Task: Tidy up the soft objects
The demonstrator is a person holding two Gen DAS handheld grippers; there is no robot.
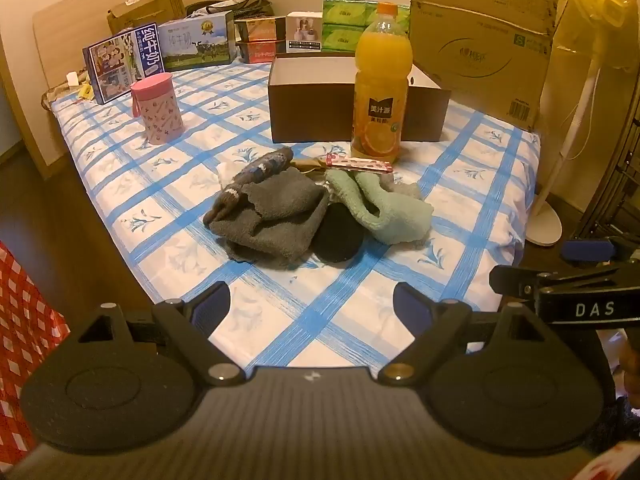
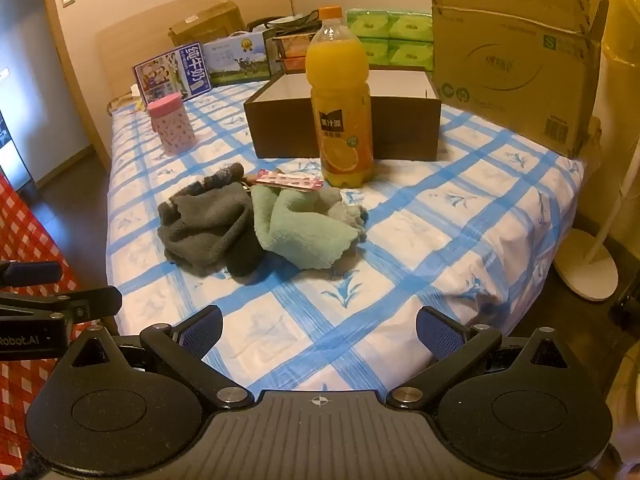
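Blue-checked bedding covers the bed (image 1: 460, 216), where a heap of soft items lies near the foot end. Dark grey fleece socks (image 1: 272, 220) sit on the left side of the heap, touching pale green fleece socks (image 1: 384, 208) on the right, with a black sock (image 1: 338, 236) tucked between them at the front. A patterned knitted sock (image 1: 256, 172) rests along the grey pair's far edge, and a pink dotted packet (image 1: 360, 164) lies at the back of the heap, just in front of an orange juice bottle (image 1: 380, 88) standing upright. Behind the bottle an open brown box (image 1: 312, 112) sits with its white inside showing. A pink lidded cup (image 1: 158, 108) stands well apart to the left, milk cartons (image 1: 160, 56) line the headboard end, and a large cardboard carton (image 1: 480, 48) leans at the far right.

Both tools hover short of the heap, over the bed's near edge. The left claw (image 1: 312, 308) is spread wide and holds nothing; the right claw (image 2: 320, 328) is likewise spread wide and empty, with the heap beyond its fingertips.
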